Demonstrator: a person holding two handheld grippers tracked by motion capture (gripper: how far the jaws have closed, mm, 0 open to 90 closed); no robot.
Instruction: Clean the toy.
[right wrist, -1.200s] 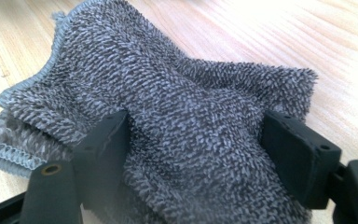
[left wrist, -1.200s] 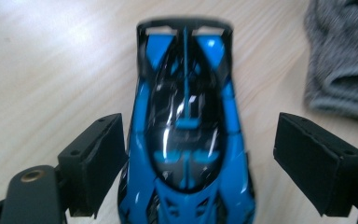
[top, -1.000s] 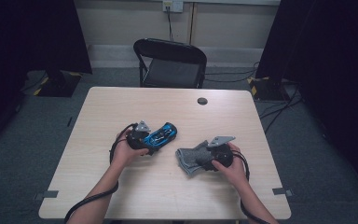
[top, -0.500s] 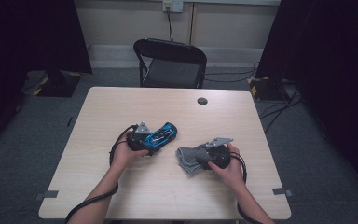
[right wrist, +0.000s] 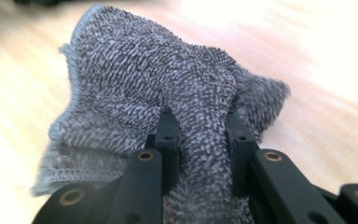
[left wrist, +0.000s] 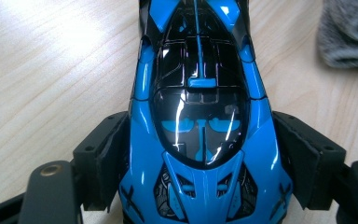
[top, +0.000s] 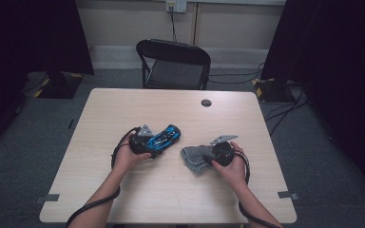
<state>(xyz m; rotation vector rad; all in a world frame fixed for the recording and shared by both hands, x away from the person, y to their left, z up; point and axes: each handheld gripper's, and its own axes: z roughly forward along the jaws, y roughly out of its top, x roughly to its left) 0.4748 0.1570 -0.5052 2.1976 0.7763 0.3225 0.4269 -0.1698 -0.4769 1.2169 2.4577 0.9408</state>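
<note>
a pale wooden table (top: pixel 123 199) is bearing everything. the left gripper (left wrist: pixel 200 161) is clamping a glossy blue and black toy car (left wrist: pixel 200 116) near the middle. the right gripper (right wrist: pixel 200 135), its jaws just closing, is pinching a grey terry cloth (right wrist: pixel 135 93) beside the car.

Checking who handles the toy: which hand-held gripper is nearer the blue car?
Left. The left hand-held gripper clamps the blue car at both flanks; the right hand-held gripper is off beside it, pinching the grey cloth.

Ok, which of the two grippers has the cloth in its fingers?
The right gripper: its fingers have just been closing and pinch a fold of the grey cloth. The left gripper clamps the blue toy car.
</note>
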